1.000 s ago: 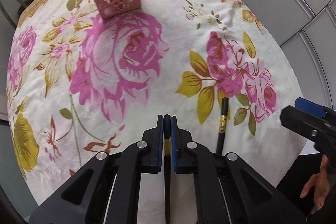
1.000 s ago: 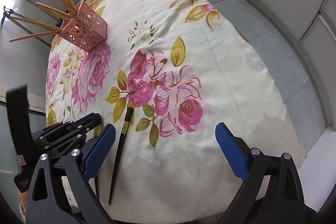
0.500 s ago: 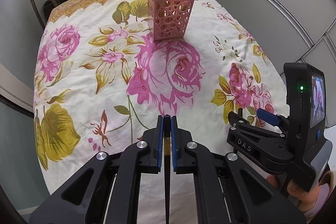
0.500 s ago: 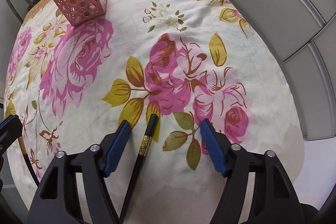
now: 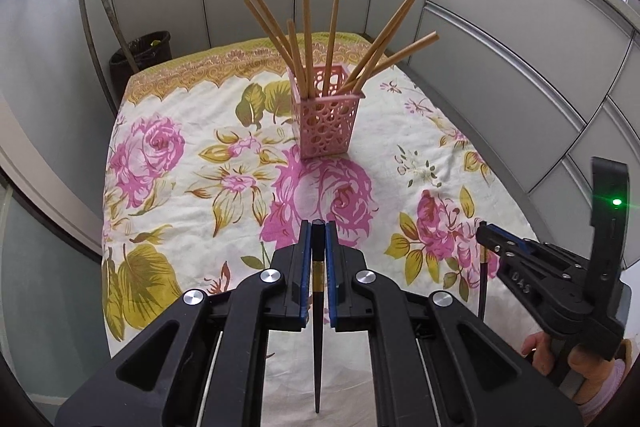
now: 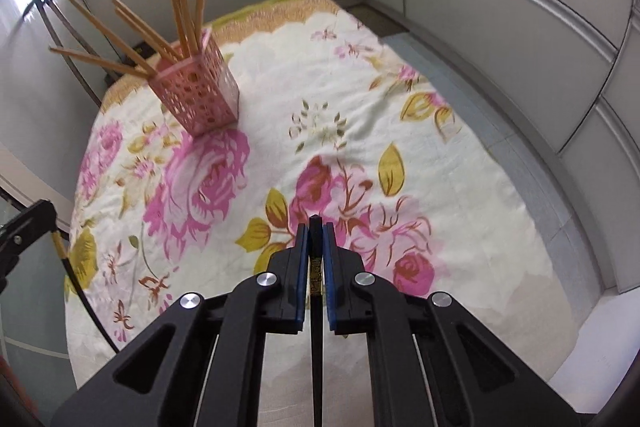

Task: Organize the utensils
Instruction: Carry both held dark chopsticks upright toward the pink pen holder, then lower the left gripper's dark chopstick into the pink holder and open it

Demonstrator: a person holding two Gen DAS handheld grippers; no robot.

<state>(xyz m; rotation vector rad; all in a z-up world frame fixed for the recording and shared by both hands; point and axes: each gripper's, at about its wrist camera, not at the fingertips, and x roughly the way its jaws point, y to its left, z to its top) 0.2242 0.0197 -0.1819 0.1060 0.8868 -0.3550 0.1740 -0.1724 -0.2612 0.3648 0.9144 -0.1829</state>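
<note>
My left gripper (image 5: 319, 227) is shut on a black chopstick (image 5: 318, 327) with a gold band, held above the floral tablecloth (image 5: 192, 227). My right gripper (image 6: 316, 227) has its jaws closing on a second black chopstick (image 6: 316, 347), and the blue pads press on it. The left wrist view shows the right gripper (image 5: 486, 233) low on the right with its chopstick (image 5: 483, 287) hanging down. A pink perforated holder (image 5: 326, 111) stands upright at the far middle of the table with several wooden chopsticks (image 5: 306, 27) fanned out in it. From the right wrist the holder (image 6: 196, 91) lies far left.
Grey panelled walls (image 5: 500, 87) close in the table at the back and right. A dark bin (image 5: 140, 55) and long-handled tools (image 5: 92, 7) stand by the far left corner. A person's hand (image 5: 580, 359) grips the right tool.
The right gripper's jaws went from wide open to shut around the black chopstick that lay on the cloth. The left gripper rose with its chopstick, bringing the whole holder into view.
</note>
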